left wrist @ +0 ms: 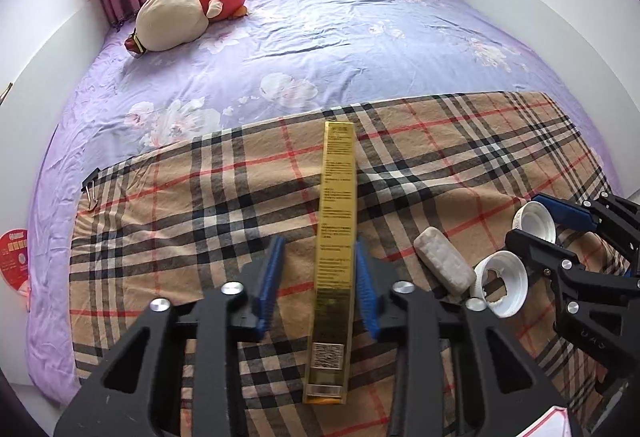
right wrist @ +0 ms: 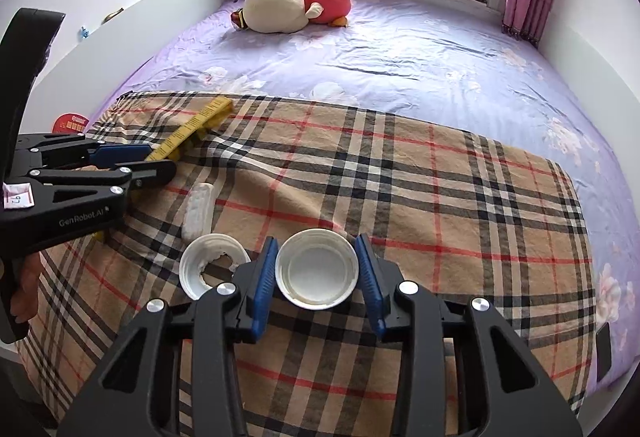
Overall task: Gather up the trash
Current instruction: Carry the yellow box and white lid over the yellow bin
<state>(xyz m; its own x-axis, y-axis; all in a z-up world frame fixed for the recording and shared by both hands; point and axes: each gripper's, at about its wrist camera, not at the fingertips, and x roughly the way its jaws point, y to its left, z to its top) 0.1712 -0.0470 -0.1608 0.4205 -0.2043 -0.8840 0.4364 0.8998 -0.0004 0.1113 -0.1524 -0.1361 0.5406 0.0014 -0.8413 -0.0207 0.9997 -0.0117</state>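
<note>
Gold box [left wrist: 335, 237] between left tool [left wrist: 320, 277] fingers, unclamped.

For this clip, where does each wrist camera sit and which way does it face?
Left wrist: on left gripper, facing the window along a gold box; right gripper at right.
Right wrist: on right gripper, straddling a white lid; left gripper and part of a hand at left.
Shared: plaid cloth, broken lid, plush toy.
</note>
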